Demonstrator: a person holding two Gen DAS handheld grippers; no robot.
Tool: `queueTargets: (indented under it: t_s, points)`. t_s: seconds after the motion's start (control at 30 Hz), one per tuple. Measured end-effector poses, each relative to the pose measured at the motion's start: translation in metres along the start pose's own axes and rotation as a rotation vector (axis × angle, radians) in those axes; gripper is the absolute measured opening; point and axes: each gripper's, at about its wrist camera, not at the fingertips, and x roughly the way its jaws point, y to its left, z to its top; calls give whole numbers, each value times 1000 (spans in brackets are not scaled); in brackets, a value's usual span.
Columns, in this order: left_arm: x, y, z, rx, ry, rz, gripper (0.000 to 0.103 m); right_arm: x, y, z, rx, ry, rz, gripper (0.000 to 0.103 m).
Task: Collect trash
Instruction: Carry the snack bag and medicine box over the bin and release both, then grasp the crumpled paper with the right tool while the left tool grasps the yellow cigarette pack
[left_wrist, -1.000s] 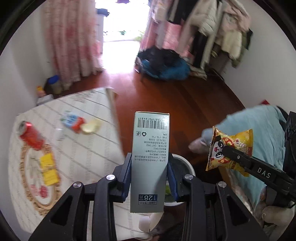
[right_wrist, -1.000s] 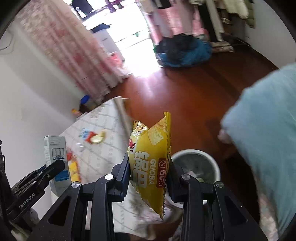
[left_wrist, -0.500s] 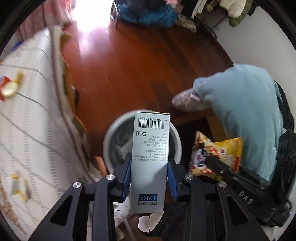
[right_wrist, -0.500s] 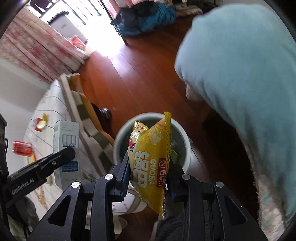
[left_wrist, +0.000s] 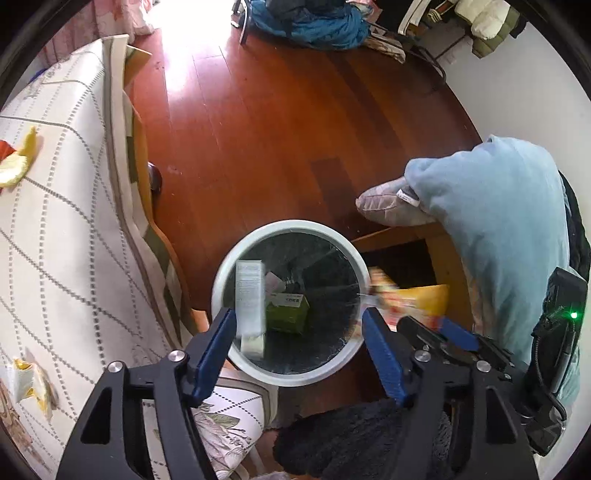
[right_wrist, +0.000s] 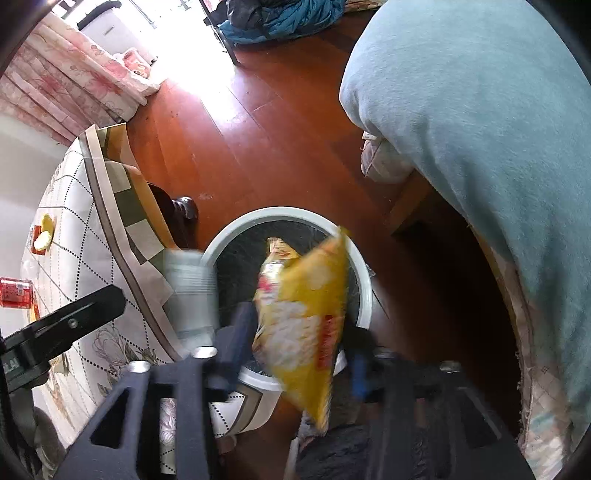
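A white round trash bin (left_wrist: 221, 280) stands on the wood floor beside the table, also in the right wrist view (right_wrist: 364, 269). My left gripper (left_wrist: 299, 345) is open above it; the grey carton (left_wrist: 249, 295) is loose and dropping into the bin, blurred in the right wrist view (right_wrist: 194, 295). A green box (left_wrist: 290, 312) lies inside. My right gripper (right_wrist: 299, 354) is open; the yellow snack bag (right_wrist: 303, 314) is free between the jaws, over the bin, and shows blurred in the left wrist view (left_wrist: 410, 299).
The table with a white checked cloth (left_wrist: 62, 236) is left of the bin, holding wrappers (left_wrist: 16, 166) and a red can (right_wrist: 14, 291). A light-blue blanket (right_wrist: 480, 122) fills the right. A dark fuzzy slipper (left_wrist: 340, 439) is below the bin.
Both grippers have opened over the bin. The grey carton has left the left jaws and falls into the bin; the yellow bag has slipped free of the right jaws.
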Motion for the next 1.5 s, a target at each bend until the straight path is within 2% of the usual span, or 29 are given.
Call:
queueTargets:
  t_s: [0.03, 0.07, 0.13, 0.2, 0.43, 0.6, 1.13, 1.37, 1.5]
  points:
    - [-3, 1, -1, 3, -9, 16, 90, -2, 1, -1, -1, -4, -8, 82]
    - [-8, 2, -2, 6, -23, 27, 94, -5, 3, -2, -7, -10, -20, 86]
    - [-15, 3, -5, 10, -41, 51, 95, -11, 6, -4, -14, -18, -41, 97]
    - [-24, 5, -10, 17, -66, 76, 95, -20, 8, -7, -20, -27, -53, 100]
    - [-53, 2, -31, 59, -143, 161, 99, -47, 19, -25, -59, -68, -112, 100]
    - [-79, -2, -48, 78, -191, 189, 99, -71, 27, -39, -83, -106, -124, 101]
    - [-186, -4, -89, 88, -398, 250, 99, -185, 55, -83, -103, -274, -82, 101]
    - [-237, 40, -95, -24, -487, 311, 99, -230, 92, -89, -120, -336, -9, 101]
    - [-245, 105, -103, -146, -492, 383, 99, -228, 136, -89, -167, -321, 43, 101]
